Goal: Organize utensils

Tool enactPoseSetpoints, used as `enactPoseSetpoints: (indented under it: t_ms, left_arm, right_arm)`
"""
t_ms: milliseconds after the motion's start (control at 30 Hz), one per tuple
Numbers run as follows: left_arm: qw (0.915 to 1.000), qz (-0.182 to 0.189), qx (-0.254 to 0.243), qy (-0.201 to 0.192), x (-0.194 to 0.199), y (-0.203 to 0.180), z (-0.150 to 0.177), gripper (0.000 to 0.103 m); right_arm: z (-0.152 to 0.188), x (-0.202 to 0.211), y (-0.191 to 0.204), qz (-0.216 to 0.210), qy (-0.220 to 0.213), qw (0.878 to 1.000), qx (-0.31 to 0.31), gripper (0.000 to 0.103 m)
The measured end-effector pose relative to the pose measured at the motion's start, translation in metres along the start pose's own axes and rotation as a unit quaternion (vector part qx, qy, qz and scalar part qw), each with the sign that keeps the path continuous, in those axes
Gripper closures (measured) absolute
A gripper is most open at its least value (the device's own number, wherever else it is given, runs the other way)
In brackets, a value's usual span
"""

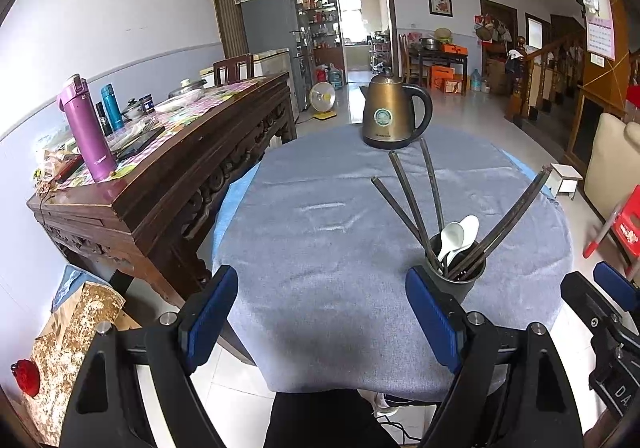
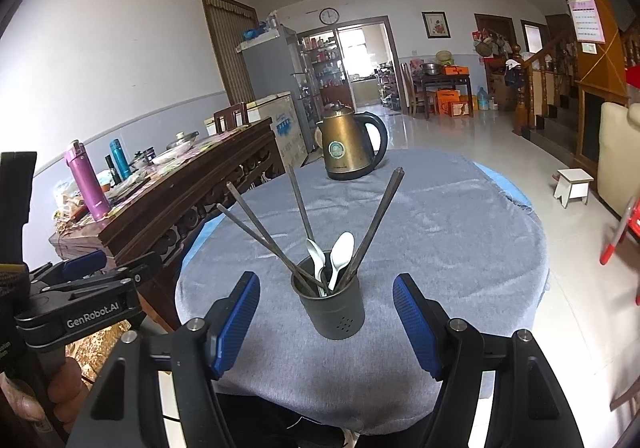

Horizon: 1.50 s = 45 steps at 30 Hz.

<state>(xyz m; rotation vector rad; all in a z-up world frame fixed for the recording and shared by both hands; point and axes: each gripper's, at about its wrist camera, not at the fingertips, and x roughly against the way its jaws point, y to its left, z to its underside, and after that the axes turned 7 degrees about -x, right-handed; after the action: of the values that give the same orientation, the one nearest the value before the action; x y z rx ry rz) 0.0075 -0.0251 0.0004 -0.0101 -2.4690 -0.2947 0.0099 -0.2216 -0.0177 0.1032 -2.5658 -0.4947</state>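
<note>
Nearest the lenses, both grippers are held released over the near edge of the round table (image 2: 460, 216), which is draped in grey cloth. The left gripper (image 1: 320, 312) has its blue pads spread wide with only bare cloth between them; the right gripper (image 2: 326, 324) is likewise spread, with nothing grasped.

Just beyond the right gripper, at about 12 o'clock from it, the dark holder cup (image 2: 334, 308) is seen standing upright on the cloth, framed between the fingers but apart from them. From the left wrist view the same cup lies at about 2 o'clock, just past the right-hand pad. The chopsticks (image 2: 376, 224) are fanned out of it, some leaning toward 10 o'clock and some toward 1 o'clock, and two white spoons (image 2: 340, 252) are nested among them.

Farther back, at 12 o'clock, a bronze kettle (image 2: 348, 148) stands near the far edge.

No loose utensil is visible on the cloth, so the task is judged to be at or near its end (or not yet begun, if emptying is intended). Should a further move be called for, a careful narrow pinch on a single utensil would be needed, without tipping the cup.
</note>
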Motion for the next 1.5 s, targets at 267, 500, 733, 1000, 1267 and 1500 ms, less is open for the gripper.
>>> enactPoseSetpoints:
  t_ms: [267, 500, 733, 1000, 1267, 1500]
  left_arm:
    - [1.0000, 0.001, 0.001, 0.001, 0.0000, 0.0012, 0.0009, 0.017]
    - [1.0000, 0.000, 0.001, 0.002, -0.0013, 0.0022, 0.0019, 0.017]
    - [1.0000, 0.001, 0.001, 0.006, -0.0027, 0.0018, 0.0044, 0.017]
    - [1.0000, 0.001, -0.004, 0.008, -0.0033, 0.0004, 0.0043, 0.017]
    - [0.9998, 0.003, -0.007, 0.017, -0.0070, -0.0017, 0.0074, 0.017]
    - [0.9998, 0.003, -0.007, 0.020, -0.0084, -0.0014, 0.0097, 0.017]
  right_arm:
    - [-0.0014, 0.0011, -0.0004, 0.001, -0.002, 1.000, -0.001, 0.030]
    - [-0.0012, 0.0015, 0.0009, 0.000, -0.002, 1.000, -0.001, 0.030]
    - [-0.0008, 0.0018, 0.0010, 0.000, -0.002, 1.000, -0.002, 0.029]
    - [0.0004, 0.0033, 0.0019, 0.002, -0.007, 1.000, 0.000, 0.029]
    - [0.0009, 0.0024, 0.0019, 0.004, -0.007, 1.000, -0.003, 0.029]
    - [0.0018, 0.0019, 0.0029, 0.004, -0.006, 1.000, -0.001, 0.029]
